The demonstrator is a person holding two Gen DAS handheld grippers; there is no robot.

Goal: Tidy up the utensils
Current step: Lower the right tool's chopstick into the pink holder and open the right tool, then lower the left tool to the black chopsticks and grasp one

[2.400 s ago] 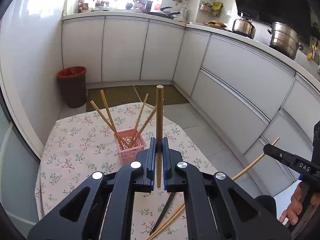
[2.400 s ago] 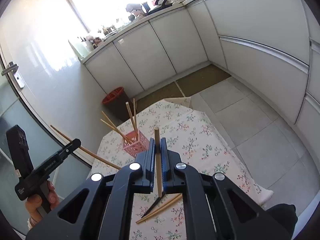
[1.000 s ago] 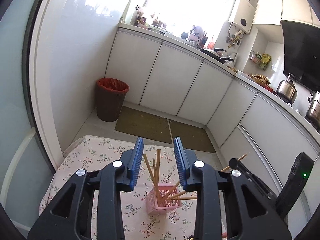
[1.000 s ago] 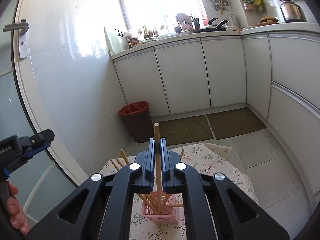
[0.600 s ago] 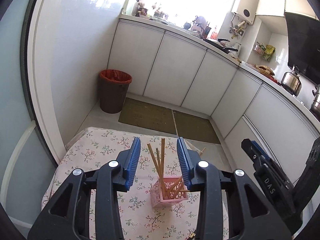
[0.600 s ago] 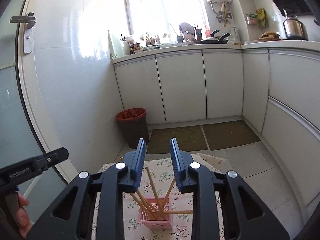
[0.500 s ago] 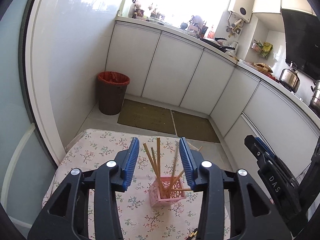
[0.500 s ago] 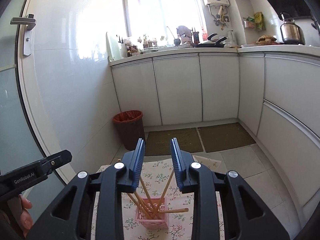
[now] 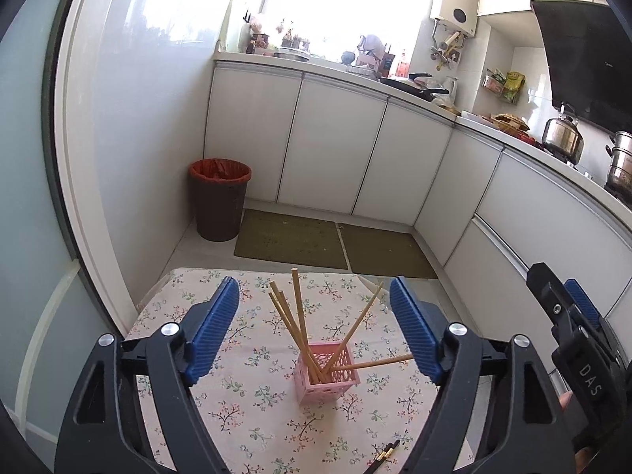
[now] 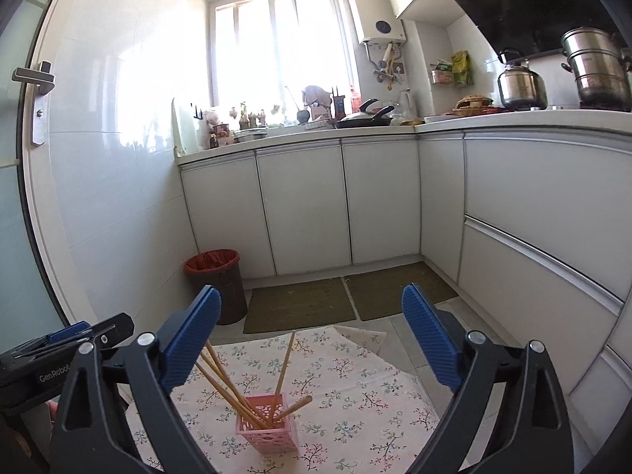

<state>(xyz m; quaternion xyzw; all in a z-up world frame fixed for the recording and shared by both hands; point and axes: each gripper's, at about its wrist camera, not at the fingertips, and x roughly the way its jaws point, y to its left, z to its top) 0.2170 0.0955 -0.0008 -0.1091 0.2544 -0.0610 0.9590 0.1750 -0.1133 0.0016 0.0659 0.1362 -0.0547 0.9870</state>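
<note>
The left tongs [image 9: 314,328] and the right tongs [image 10: 312,339] are both opening with nothing between their pads, while the pink basket [image 9: 328,375] of wooden chopsticks [image 9: 298,316] stands below on the floral-clothed counter [image 9: 252,403].

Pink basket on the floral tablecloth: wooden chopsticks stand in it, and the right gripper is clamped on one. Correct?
Not quite. The right gripper holds nothing: its jaws are opening, empty, above the pink basket. The wooden chopsticks do stand in it on the floral tablecloth, per the right wrist view.
</note>
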